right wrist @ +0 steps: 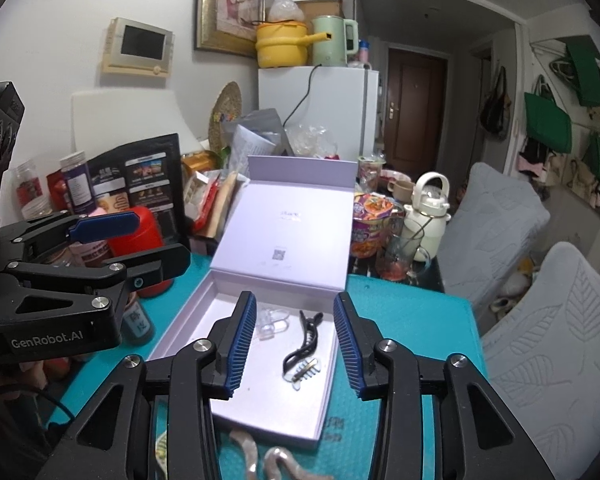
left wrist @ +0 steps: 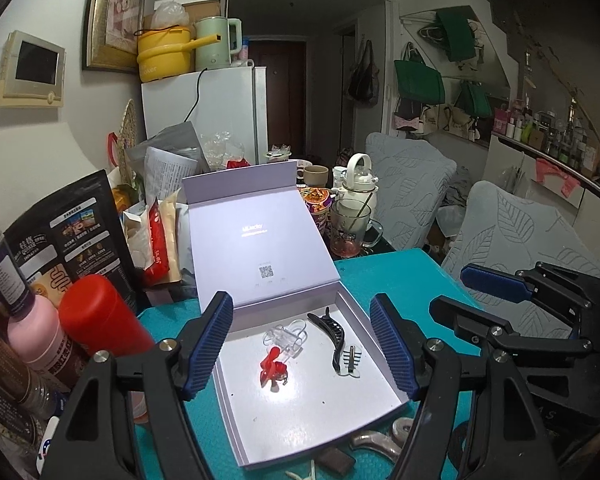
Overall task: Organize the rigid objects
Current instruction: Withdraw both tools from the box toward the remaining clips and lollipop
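A: Biggest thing first?

B: Teal desk (left wrist: 400, 280) — under and ahead of both pairs of fingers, crowded with packets and bottles out past the left finger.

A: Next down?

B: Lilac box (left wrist: 312, 412), lying open on the desk. Lid (left wrist: 260, 248) tipped up and back, beyond the fingertips. Tray framed between the two fingers of the left gripper (left wrist: 300, 300), and framed again by the right gripper (right wrist: 294, 298), reaching a little further toward its left finger.

A: And the state of the fingers?

B: Left pair spread wide, nothing between the pads. Right pair narrower, yet parted as well and gripping nothing. Both clear of the box and of everything in it.

A: Loose pieces outside the box?

B: Two pale curved pieces (right wrist: 284, 460) on the desk, just short of the tray's near edge, low down between the roots of the right pair.

A: Inside the tray?

B: Black claw clip (left wrist: 334, 334), flat on the tray floor, nearer the left pair's right finger. Clear clip (left wrist: 286, 336) beside it, toward the left finger. Red clip (left wrist: 272, 368) right against the clear one, on its near side. Small striped comb clip (left wrist: 350, 360) at the near end of the black clip — touching or overlapping, hard to tell which.

A: Smallest?

B: Brown flat scrap (left wrist: 334, 460) on the desk, nearer than the tray's edge.
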Demonstrator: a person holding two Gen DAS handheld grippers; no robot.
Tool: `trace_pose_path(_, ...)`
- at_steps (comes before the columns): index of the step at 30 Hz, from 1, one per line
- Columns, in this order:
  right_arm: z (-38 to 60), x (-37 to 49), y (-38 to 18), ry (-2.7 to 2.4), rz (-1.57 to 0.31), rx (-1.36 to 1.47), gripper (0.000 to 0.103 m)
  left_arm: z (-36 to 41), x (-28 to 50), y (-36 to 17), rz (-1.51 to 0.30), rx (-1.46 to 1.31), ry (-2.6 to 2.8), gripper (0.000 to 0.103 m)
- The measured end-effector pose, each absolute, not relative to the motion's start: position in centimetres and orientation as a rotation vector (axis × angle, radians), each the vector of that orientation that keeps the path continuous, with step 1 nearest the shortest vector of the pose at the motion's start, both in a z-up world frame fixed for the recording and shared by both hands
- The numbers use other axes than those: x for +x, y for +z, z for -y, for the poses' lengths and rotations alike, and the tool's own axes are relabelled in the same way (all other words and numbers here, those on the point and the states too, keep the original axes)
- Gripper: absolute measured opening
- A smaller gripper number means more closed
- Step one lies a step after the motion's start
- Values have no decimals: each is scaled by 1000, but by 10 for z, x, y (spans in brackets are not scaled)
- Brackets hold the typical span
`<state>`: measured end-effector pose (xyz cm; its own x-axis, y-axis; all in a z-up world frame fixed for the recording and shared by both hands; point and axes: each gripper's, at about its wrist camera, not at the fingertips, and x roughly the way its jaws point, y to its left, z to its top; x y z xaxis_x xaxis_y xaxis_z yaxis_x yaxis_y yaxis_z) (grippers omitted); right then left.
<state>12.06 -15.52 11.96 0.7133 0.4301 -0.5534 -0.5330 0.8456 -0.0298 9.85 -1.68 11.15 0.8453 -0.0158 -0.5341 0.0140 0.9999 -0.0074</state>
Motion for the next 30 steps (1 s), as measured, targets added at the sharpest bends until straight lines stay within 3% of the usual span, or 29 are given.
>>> trace_pose_path(15, 173, 55, 122, 534, -532, -179, 55, 27, 37, 107, -570, -1, -29, 71)
trace_pose_path(30, 170, 9, 97, 569, -559, -175, 57, 22, -6, 80, -613, -10, -30, 71)
